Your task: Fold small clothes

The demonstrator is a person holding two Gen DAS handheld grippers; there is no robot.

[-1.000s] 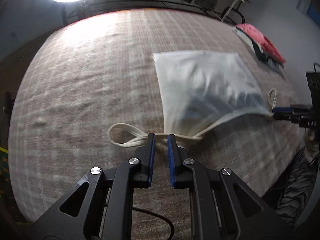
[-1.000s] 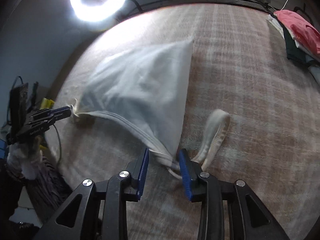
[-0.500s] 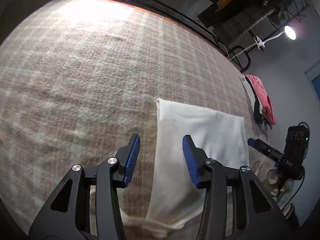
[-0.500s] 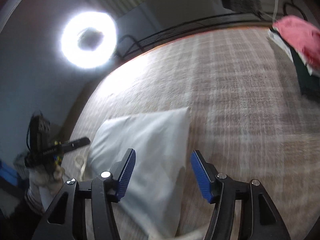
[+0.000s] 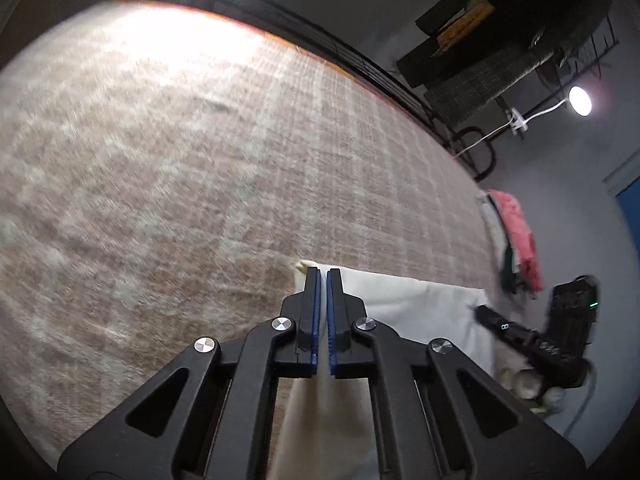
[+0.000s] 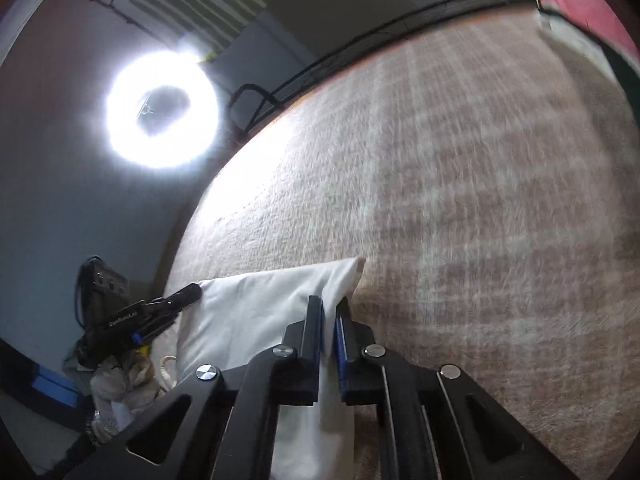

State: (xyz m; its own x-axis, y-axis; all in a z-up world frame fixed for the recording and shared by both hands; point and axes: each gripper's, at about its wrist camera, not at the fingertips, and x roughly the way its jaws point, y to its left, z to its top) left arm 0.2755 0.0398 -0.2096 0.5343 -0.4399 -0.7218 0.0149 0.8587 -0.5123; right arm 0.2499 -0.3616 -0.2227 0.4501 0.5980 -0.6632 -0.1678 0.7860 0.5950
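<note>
Since a moment ago both my claws have left the looped straps and come forward to the far corners of the cream garment (image 5: 420, 304). My left claw (image 5: 322, 276) has just snapped together, pinching the cloth's far left corner. My right claw (image 6: 330, 308) has just closed too, pinching the far right corner. The garment lies folded flat near the bed's (image 5: 180, 152) near edge. A pile of clothes (image 5: 520, 236) sits at the right edge.

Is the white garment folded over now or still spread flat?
Folded, it seems: the white garment shows as a compact rectangle on the blanket, a doubled edge at its far corner. The layers underneath are hidden.
</note>
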